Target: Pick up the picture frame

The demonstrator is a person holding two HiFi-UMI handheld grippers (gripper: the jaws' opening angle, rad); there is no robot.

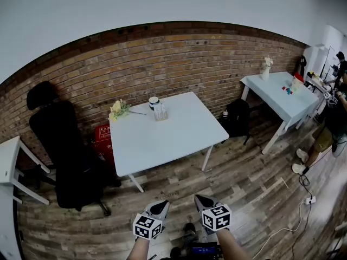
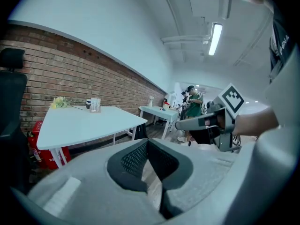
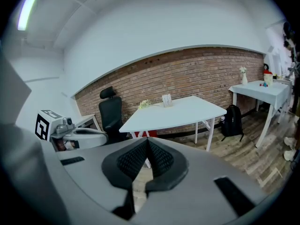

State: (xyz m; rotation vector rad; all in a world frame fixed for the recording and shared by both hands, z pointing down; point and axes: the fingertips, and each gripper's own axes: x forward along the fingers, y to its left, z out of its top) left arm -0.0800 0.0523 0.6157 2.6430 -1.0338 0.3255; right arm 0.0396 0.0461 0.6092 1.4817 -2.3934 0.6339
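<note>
The jaws of the left gripper (image 1: 161, 204) are pressed together with nothing between them, the ribbed dark pads meeting in a line at the tips. The jaws of the right gripper (image 1: 201, 199) are likewise closed and empty. Both grippers are held low and side by side in front of the person, near one another but not touching. Each is aimed forward and tipped a little downward, its marker cube facing up. The left forearm (image 1: 140, 249) and right forearm (image 1: 232, 245) come up from the bottom edge of the head view. Below the tips lies the wooden plank floor (image 1: 244, 183).

The picture frame (image 1: 160, 112) stands upright near the back edge of the white surface (image 1: 168, 137), well apart from both grippers and ahead of them. Just beside it, toward the brick wall (image 1: 179, 64), is a dark jar with a white lid (image 1: 154, 101). A bunch of yellow flowers (image 1: 118, 110) lies at the back left corner.

A black office chair (image 1: 65, 150) stands left of the surface, with a red box (image 1: 103, 137) on the floor between them. A black backpack (image 1: 237, 118) sits to the right. Beyond it a second white surface (image 1: 282, 99) carries a vase of flowers (image 1: 266, 68) and small coloured items. A person (image 1: 331, 129) stands at its far end.
</note>
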